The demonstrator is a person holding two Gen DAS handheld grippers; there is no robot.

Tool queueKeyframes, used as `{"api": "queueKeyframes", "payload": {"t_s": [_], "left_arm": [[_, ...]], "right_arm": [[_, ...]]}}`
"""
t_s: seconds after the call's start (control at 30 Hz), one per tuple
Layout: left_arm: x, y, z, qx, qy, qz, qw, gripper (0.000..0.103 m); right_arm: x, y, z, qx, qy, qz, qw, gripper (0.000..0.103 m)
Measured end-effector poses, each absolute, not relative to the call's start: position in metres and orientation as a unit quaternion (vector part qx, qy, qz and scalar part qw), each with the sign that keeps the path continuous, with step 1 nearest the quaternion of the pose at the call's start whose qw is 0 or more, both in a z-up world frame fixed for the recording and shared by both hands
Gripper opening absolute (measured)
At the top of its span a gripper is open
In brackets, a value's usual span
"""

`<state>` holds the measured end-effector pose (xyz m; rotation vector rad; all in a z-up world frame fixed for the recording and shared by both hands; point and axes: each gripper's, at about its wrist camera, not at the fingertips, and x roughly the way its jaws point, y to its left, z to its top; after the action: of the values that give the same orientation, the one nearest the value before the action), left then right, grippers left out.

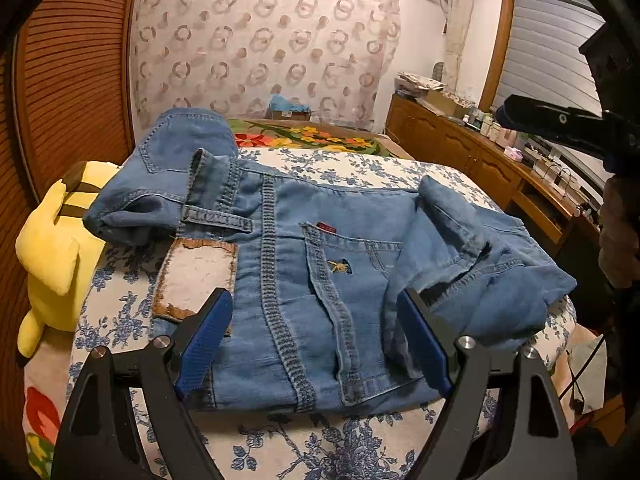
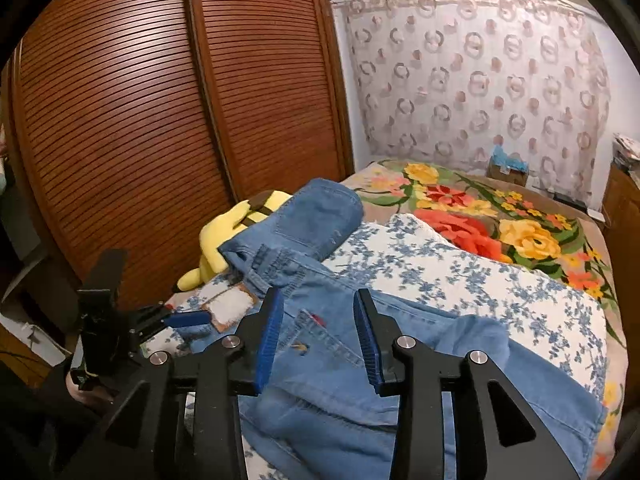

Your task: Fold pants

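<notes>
Pants [image 1: 320,280] on bedspread [image 1: 340,448]; plush toy [image 1: 56,248] left of pants.

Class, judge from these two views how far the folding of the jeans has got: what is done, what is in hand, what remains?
Done: the jeans lie in a rough bundle on the blue-floral bedspread, leg ends doubled over at the right. In hand: nothing; the left gripper and right gripper hover open above the denim. Left: the waistband end, humped against the yellow plush toy, needs flattening, and the crumpled leg ends squaring.
</notes>
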<state>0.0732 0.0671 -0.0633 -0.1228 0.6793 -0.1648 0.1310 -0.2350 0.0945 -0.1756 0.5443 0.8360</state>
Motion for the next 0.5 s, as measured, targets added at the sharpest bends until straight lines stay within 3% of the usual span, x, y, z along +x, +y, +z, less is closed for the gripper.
{"api": "queueKeyframes", "payload": {"t_s": [0.43, 0.5], "left_arm": [[0.081, 0.026, -0.073, -0.048, 0.339, -0.137, 0.93, 0.085], [0.083, 0.022, -0.074, -0.048, 0.338, -0.147, 0.928, 0.076]], "right_arm": [[0.098, -0.248, 0.07, -0.11, 0.289, 0.334, 0.891, 0.044], [0.103, -0.247, 0.066, -0.111, 0.306, 0.332, 0.886, 0.044]]}}
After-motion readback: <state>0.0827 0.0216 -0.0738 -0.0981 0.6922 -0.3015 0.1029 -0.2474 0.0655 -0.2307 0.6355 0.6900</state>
